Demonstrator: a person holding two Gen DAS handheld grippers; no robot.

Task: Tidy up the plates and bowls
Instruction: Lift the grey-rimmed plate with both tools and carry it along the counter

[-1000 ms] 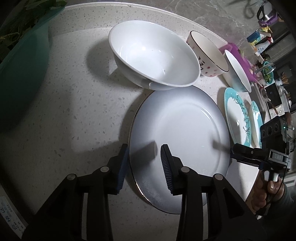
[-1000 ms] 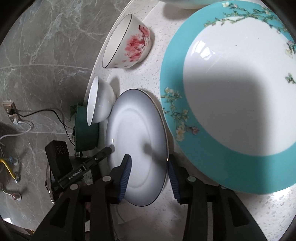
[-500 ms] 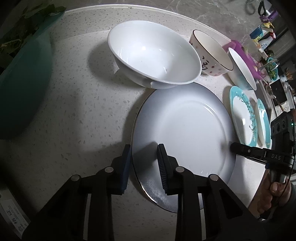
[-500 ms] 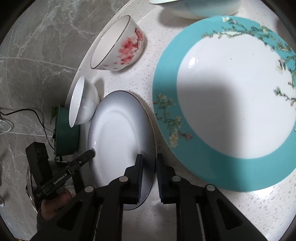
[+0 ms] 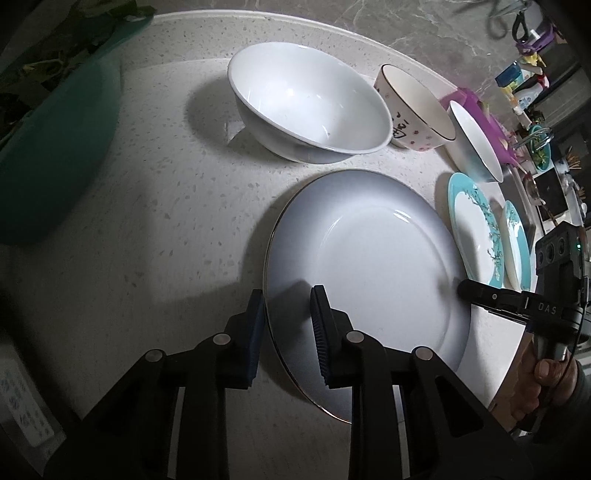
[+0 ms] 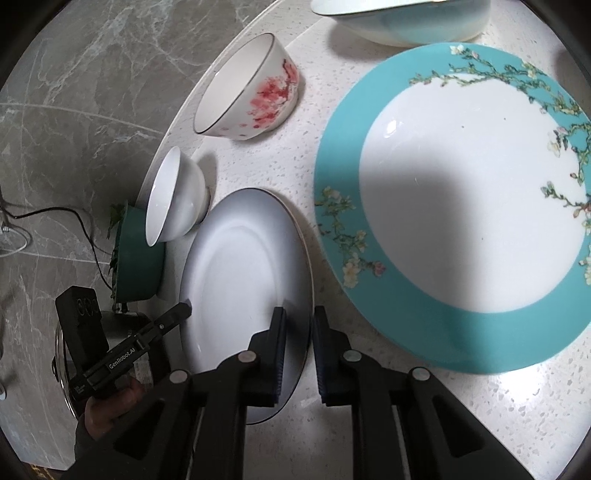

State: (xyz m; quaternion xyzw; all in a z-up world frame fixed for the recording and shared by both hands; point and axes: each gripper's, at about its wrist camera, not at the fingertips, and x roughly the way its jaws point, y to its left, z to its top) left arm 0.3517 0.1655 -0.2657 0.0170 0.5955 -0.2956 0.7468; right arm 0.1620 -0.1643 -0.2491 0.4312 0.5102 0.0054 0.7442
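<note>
A large white plate with a thin gold rim [image 5: 369,266] lies on the speckled counter [image 5: 166,206]; it also shows in the right wrist view [image 6: 243,266]. My left gripper [image 5: 286,321] is shut on its near rim, one finger on top and one outside. My right gripper [image 6: 298,332] is shut on the opposite rim. A big white bowl [image 5: 310,103] stands behind the plate. A teal-rimmed floral plate [image 6: 469,206] lies beside the white plate.
A pink-blossom bowl [image 6: 251,88] and a small white bowl [image 6: 173,206] stand near the counter's curved edge. A second teal plate [image 5: 517,243] lies further right. A green tub [image 5: 55,147] with leaves sits at the left. A teal-tinted bowl [image 6: 402,18] stands beyond the floral plate.
Both grippers have closed from open onto opposite rims of the white plate. The plate has shifted slightly away from the big white bowl.
</note>
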